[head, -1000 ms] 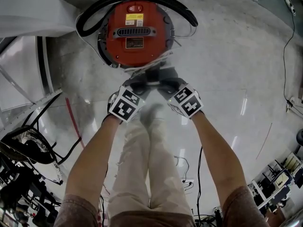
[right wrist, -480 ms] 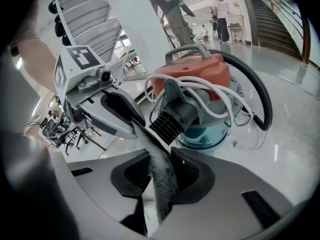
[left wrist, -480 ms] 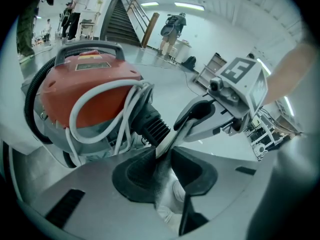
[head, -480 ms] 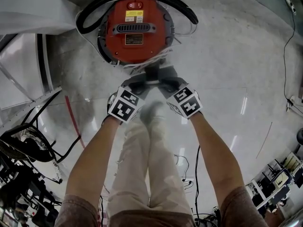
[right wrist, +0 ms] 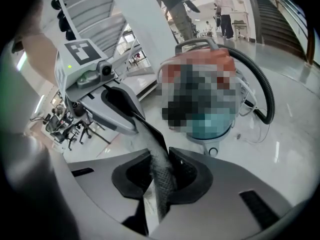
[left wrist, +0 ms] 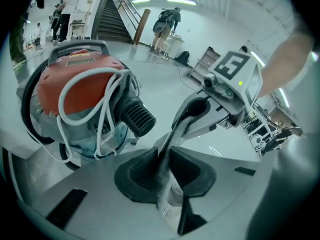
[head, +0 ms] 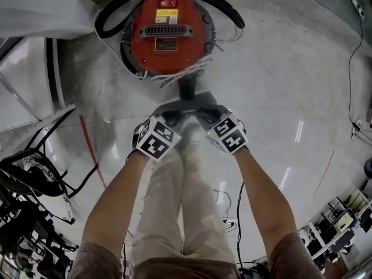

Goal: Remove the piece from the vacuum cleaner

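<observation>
Staircase (left wrist: 107, 19) behind vacuum cleaner (left wrist: 75, 84): gripper views

The floor (head: 279, 68) is pale, polished and streaked with reflected light. The red vacuum (head: 168, 34) stands on it, its black hose (head: 224, 6) curving round the far side. A white cord (head: 165, 77) seems to trail onto the floor at its near edge. A thin black cable (head: 349, 80) runs down the right, and a red stripe (head: 91, 150) marks the left.

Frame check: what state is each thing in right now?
left gripper: jaws just closing, clamped on gray piece
right gripper: jaws just closing, clamped on gray piece
gray piece: stretched between both grippers, clear of vacuum
vacuum cleaner: upright on floor, cord wound around it
</observation>
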{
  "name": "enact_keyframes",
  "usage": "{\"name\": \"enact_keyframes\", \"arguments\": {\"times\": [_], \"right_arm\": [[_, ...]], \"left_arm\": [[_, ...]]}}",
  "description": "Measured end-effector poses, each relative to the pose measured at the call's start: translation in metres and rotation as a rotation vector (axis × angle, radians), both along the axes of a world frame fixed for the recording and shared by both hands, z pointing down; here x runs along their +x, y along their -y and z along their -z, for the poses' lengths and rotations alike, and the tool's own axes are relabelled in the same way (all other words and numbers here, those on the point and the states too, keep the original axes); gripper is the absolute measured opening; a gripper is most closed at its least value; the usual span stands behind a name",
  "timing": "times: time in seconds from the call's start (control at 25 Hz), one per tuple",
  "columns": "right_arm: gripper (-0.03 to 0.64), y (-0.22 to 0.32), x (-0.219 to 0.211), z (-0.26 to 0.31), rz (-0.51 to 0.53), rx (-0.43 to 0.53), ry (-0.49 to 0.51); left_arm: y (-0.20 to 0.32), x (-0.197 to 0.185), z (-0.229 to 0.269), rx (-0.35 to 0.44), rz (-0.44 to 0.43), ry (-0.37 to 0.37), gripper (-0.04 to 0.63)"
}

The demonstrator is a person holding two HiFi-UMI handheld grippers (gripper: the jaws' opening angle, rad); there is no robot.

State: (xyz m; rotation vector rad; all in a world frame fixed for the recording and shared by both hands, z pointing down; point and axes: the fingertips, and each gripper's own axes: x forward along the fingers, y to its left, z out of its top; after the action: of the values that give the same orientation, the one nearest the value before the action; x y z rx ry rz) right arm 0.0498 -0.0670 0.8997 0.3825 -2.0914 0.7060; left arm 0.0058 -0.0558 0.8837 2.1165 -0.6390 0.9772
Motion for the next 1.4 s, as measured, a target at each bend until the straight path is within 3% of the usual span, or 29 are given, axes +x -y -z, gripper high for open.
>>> {"name": "enact_keyframes", "arguments": {"times": [0.24,0.56,0.96,1.16,1.4], "right_arm": [[0.057,-0.003,0.004,0.027,-0.12,0.004,0.038],[0.06,-0.011,0.0,0.112,-0.174,0.049,0.11],[0.06,0.028,-0.005,0.281,-0.163,0.173,0.163],[0.061,0.054,-0.012,0.374,-0.159,0.269,0.22],[0.069,0.079,-0.022,0.467,-0.203,0.382,0.298]], "left_arm": [[-0.001,0.002,0.025,0.004,-0.01,-0.051,0.069],[-0.004,-0.002,0.111,0.104,-0.065,-0.033,0.078],[0.031,-0.008,0.28,0.215,-0.048,-0.046,0.078],[0.057,-0.015,0.374,0.316,-0.079,-0.047,0.078],[0.078,-0.026,0.468,0.465,-0.047,-0.058,0.078]]}}
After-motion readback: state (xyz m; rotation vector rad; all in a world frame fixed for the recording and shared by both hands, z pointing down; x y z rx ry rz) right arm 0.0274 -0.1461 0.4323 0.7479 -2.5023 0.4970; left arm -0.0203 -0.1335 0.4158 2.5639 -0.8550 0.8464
